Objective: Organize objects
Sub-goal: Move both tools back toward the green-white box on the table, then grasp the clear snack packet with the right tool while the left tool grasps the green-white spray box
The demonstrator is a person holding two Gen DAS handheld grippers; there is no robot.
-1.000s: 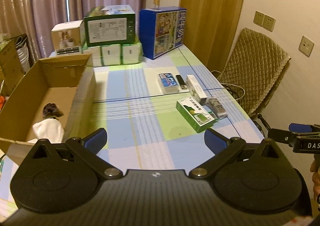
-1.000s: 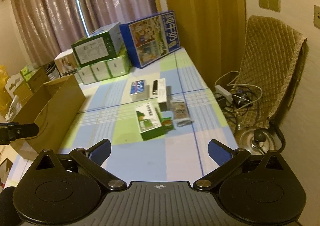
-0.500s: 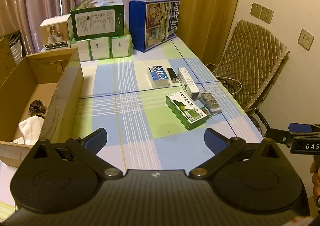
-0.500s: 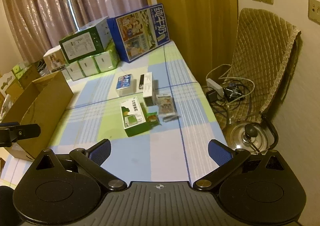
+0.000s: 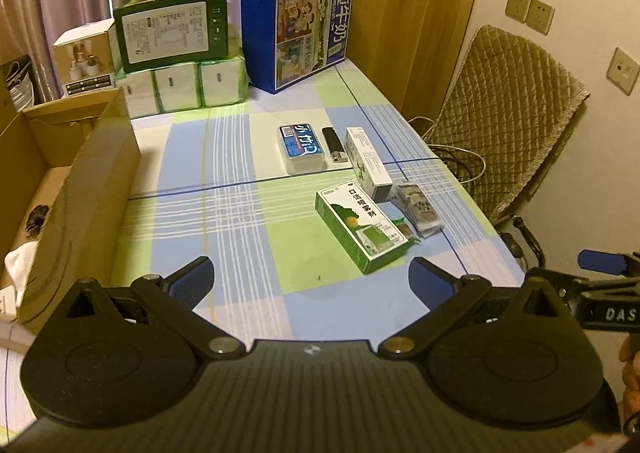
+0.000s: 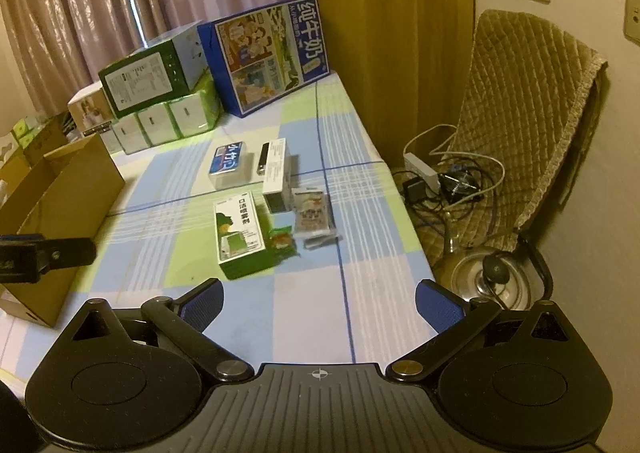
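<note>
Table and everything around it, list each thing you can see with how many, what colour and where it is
Table: 1, blue-green-white check cloth, centre.
Cardboard box: 1, brown, open, table's left edge.
Green spray box: 1, green-white, lying flat, nearest item.
Long white box: 1, white, behind the green one.
Lighter: 1, black, between the long white box and the clear case.
Clear case: 1, blue label, mid-table.
Snack packets: at least 2, beside the green box.
Milk carton box: 1, blue, far end.
Tissue packs: 3, white-green, far end, under a green box.
Chair: 1, quilted tan cover, right of table.
Kettle: 1, steel, on the floor.
Left gripper: jaws open, empty.
Right gripper: jaws open, empty.
</note>
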